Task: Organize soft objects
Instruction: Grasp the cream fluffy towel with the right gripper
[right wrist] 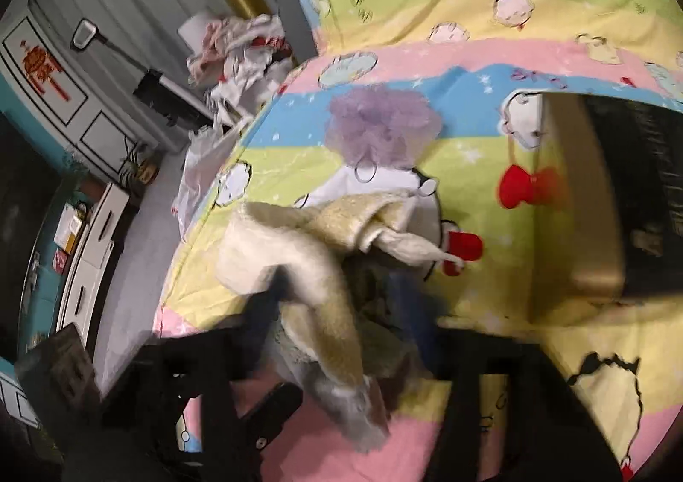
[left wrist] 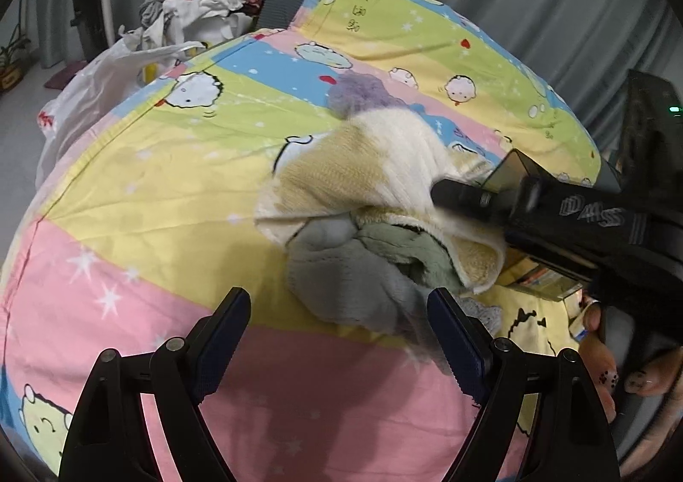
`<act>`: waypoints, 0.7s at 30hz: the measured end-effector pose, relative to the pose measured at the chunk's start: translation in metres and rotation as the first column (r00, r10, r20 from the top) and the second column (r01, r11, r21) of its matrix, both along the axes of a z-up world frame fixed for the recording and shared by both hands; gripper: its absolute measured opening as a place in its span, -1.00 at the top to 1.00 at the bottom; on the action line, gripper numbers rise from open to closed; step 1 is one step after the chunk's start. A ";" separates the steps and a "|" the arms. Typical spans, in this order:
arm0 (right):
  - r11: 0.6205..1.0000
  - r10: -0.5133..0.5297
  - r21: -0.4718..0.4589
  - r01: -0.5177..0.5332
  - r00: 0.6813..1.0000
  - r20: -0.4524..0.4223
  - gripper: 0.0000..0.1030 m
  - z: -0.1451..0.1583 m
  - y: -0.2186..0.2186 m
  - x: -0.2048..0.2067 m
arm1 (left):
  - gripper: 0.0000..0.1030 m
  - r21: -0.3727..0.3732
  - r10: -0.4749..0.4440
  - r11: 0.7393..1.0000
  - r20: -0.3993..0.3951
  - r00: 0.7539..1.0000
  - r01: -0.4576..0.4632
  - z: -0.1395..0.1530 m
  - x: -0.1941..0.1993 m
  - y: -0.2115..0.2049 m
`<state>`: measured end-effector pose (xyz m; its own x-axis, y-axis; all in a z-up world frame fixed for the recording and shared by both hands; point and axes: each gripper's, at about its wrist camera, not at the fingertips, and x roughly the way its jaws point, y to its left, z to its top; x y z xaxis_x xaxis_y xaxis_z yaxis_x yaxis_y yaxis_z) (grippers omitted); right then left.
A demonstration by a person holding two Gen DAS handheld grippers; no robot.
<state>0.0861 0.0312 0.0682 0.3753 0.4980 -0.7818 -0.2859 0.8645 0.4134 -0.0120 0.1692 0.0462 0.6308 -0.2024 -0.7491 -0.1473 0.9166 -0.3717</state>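
Sorting step: gathering pile, mid-grasp
Pile: cream-yellow fuzzy knit cloth over grey-green soft fabric, lying mid-bed on pastel cartoon-print bedsheet
Nearby: purple fluffy pom-pom touching pile's far edge
Left hand-held gripper: jaws spread, nothing held, just short of grey fabric
Right hand-held gripper: view blurred, probably clamped on cream cloth, cannot tell
Next: left closes on grey fabric, separate layers
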 end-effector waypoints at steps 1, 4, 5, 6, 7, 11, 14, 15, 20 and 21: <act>1.000 -0.006 0.012 0.006 1.000 0.004 0.80 0.000 -0.001 0.001 | -0.67 0.001 0.003 1.000 0.002 1.000 -0.003 0.001 0.000 0.001; 0.998 -0.028 0.065 0.024 0.998 0.061 0.82 0.017 -0.012 -0.005 | -0.67 0.003 0.012 1.000 0.018 1.000 -0.012 0.005 -0.003 0.004; 0.995 -0.033 0.097 0.024 0.996 0.089 0.82 0.031 -0.020 -0.011 | -0.67 0.004 0.015 1.000 0.026 1.000 -0.015 0.007 -0.004 0.006; 0.993 -0.035 0.115 0.023 0.994 0.108 0.82 0.040 -0.025 -0.015 | -0.67 0.002 0.023 1.000 0.035 0.999 -0.023 0.009 -0.005 0.008; 0.991 -0.041 0.133 0.023 0.990 0.137 0.82 0.054 -0.032 -0.021 | -0.67 -0.003 0.030 1.000 0.039 0.999 -0.030 0.010 -0.005 0.010; 0.986 -0.083 0.161 0.041 0.962 0.260 0.83 0.111 -0.068 -0.054 | -0.67 -0.045 0.030 0.999 0.051 0.998 -0.028 0.013 -0.008 0.014; 0.981 -0.101 0.188 0.045 0.948 0.301 0.83 0.138 -0.094 -0.078 | -0.67 -0.054 0.009 0.999 0.069 0.998 -0.005 0.019 -0.011 0.012; 0.981 -0.104 0.189 0.045 0.943 0.317 0.83 0.145 -0.102 -0.087 | -0.67 -0.058 -0.006 0.998 0.076 0.997 0.010 0.021 -0.013 0.009; 0.972 -0.164 0.216 0.096 0.933 0.321 0.82 0.163 -0.145 -0.126 | -0.67 -0.113 -0.099 0.987 0.126 0.987 0.114 0.028 -0.019 -0.007; 0.970 -0.171 0.221 0.102 0.932 0.320 0.82 0.164 -0.152 -0.133 | -0.67 -0.121 -0.119 0.984 0.126 0.985 0.135 0.028 -0.019 -0.012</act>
<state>-0.0469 -0.1209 0.2324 0.6732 0.5542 -0.4896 -0.3222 0.8157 0.4804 -0.0307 0.1575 0.0745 0.6762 -0.3761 -0.6334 0.0193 0.8686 -0.4951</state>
